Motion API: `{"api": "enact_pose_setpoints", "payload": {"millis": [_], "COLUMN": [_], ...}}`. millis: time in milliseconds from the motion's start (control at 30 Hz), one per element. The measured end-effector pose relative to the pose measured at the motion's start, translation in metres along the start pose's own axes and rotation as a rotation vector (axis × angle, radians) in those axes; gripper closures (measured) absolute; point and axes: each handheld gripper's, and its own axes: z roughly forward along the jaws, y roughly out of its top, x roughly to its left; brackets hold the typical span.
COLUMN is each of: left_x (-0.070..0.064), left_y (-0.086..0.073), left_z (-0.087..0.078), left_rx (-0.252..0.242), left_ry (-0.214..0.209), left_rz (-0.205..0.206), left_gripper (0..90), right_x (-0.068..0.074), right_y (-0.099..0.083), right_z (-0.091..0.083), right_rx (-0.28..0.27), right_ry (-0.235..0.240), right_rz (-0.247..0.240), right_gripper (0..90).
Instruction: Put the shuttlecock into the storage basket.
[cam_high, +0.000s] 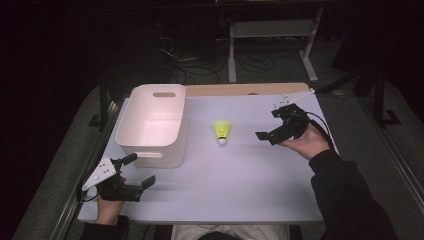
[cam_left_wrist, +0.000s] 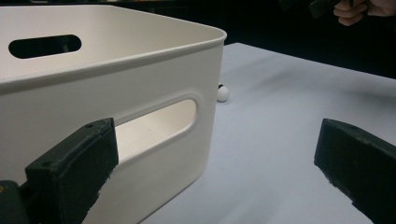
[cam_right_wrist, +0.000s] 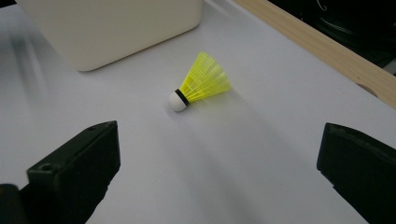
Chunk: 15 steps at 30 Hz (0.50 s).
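A yellow shuttlecock (cam_high: 222, 131) with a white cork lies on its side in the middle of the white table (cam_high: 250, 180). Just left of it stands a white handled bin (cam_high: 155, 125) with nothing inside. My right gripper (cam_high: 270, 123) is open to the right of the shuttlecock, pointing at it from a short distance. In the right gripper view the shuttlecock (cam_right_wrist: 201, 81) lies ahead between the wide-apart jaws. Near the table's front left my left gripper (cam_high: 139, 171) is open beside the bin's front wall (cam_left_wrist: 93, 93). The cork (cam_left_wrist: 223, 93) peeks out past the bin's corner.
A wooden strip (cam_high: 240, 89) runs along the table's far edge, also in the right gripper view (cam_right_wrist: 327, 51). Beyond it are a desk frame (cam_high: 272, 30) and cables on the dark floor. The person's right hand (cam_left_wrist: 355, 9) is at the top right of the left gripper view.
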Motion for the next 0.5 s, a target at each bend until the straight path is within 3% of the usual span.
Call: {"api": "enact_pose_setpoints", "payload": {"millis": [500], "left_x": [0.0], "left_y": [0.0], "left_z": [0.0], "left_rx": [-0.002], "left_ry": [-0.001], "left_rz": [0.0], "left_gripper": [0.0], "right_x": [-0.001], "right_y": [0.014], "right_z": [0.014], "right_rx": [0.017], "right_ry": [0.016], "right_rz": [-0.015], "right_gripper": [0.0]}}
